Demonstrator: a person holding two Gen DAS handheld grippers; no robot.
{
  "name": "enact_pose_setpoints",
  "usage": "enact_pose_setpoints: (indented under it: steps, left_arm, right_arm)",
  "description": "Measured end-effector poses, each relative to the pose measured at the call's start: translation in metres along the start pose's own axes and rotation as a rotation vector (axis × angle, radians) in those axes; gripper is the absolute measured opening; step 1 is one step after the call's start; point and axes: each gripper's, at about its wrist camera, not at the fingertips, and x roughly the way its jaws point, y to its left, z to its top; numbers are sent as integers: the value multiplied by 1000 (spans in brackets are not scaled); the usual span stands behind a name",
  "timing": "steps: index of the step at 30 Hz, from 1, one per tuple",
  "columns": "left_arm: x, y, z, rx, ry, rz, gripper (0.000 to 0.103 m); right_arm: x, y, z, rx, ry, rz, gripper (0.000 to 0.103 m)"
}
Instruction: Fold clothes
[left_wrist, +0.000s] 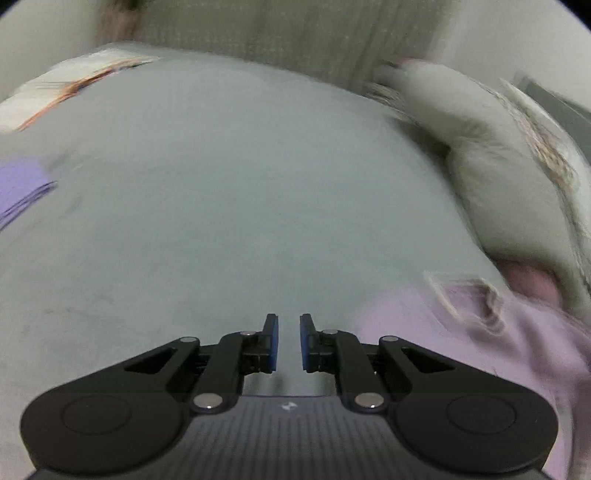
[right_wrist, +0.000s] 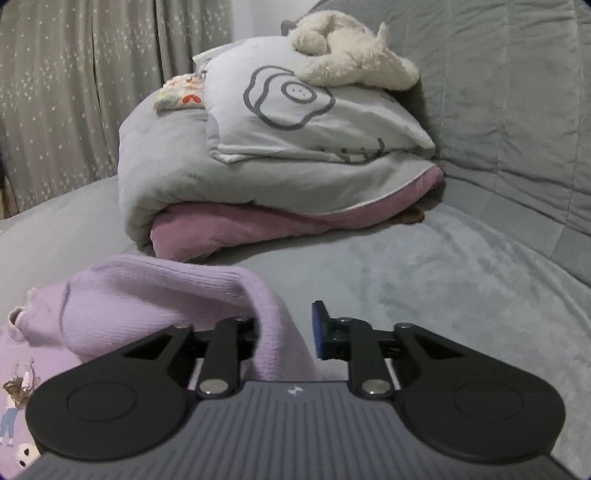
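Observation:
A lilac knit sweater (right_wrist: 155, 295) with a small girl print lies bunched on the grey bed at the lower left of the right wrist view. My right gripper (right_wrist: 291, 328) is open; a fold of the sweater drapes over its left finger and hides it, while the right finger's blue pad (right_wrist: 318, 328) is bare. In the blurred left wrist view the sweater (left_wrist: 491, 332) lies at the lower right. My left gripper (left_wrist: 289, 341) is open with a narrow gap, empty, above the bare grey sheet.
A folded grey and pink quilt (right_wrist: 207, 177) with a grey pillow (right_wrist: 295, 110) and a cream plush toy (right_wrist: 351, 51) sits ahead on the bed. A grey padded backrest (right_wrist: 517, 110) stands to the right, a starred curtain (right_wrist: 74, 92) to the left.

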Motion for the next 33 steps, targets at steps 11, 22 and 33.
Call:
enact_pose_setpoints:
  steps: [11, 22, 33]
  left_arm:
    - [6, -106, -73, 324, 61, 125, 83]
    - [11, -7, -13, 56, 87, 116, 18]
    - [-8, 103, 14, -228, 92, 5, 55]
  right_arm:
    - [-22, 10, 12, -97, -73, -86, 77]
    - [-15, -12, 15, -9, 28, -10, 80]
    - [0, -33, 3, 108, 76, -82, 92]
